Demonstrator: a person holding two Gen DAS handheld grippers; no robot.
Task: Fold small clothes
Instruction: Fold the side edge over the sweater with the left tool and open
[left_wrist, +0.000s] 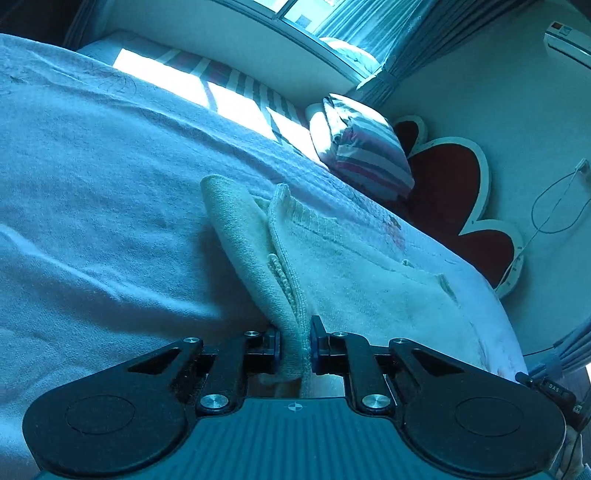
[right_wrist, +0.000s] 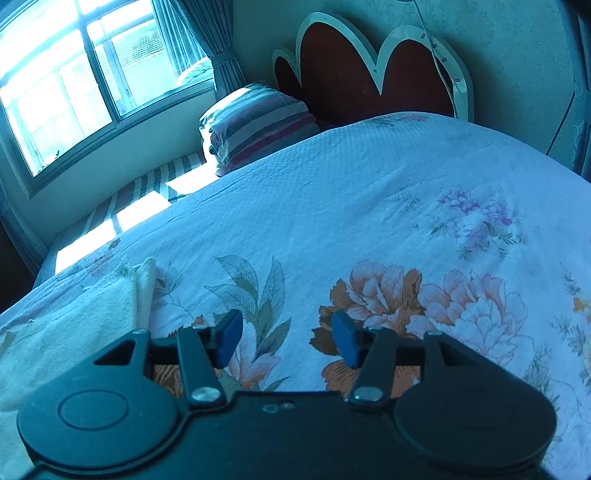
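A small cream knitted garment (left_wrist: 332, 254) lies on the bed, one edge lifted into a fold. My left gripper (left_wrist: 295, 347) is shut on that bunched edge, with the knit pinched between the blue pads. In the right wrist view the same garment (right_wrist: 74, 325) lies at the lower left on the floral bedspread (right_wrist: 369, 206). My right gripper (right_wrist: 286, 338) is open and empty, just above the bedspread to the right of the garment.
A striped folded quilt (right_wrist: 258, 125) sits at the head of the bed by a red flower-shaped headboard (right_wrist: 354, 74). A window (right_wrist: 74, 74) with curtains is on the left. A striped mattress strip (right_wrist: 140, 195) runs beside the window wall.
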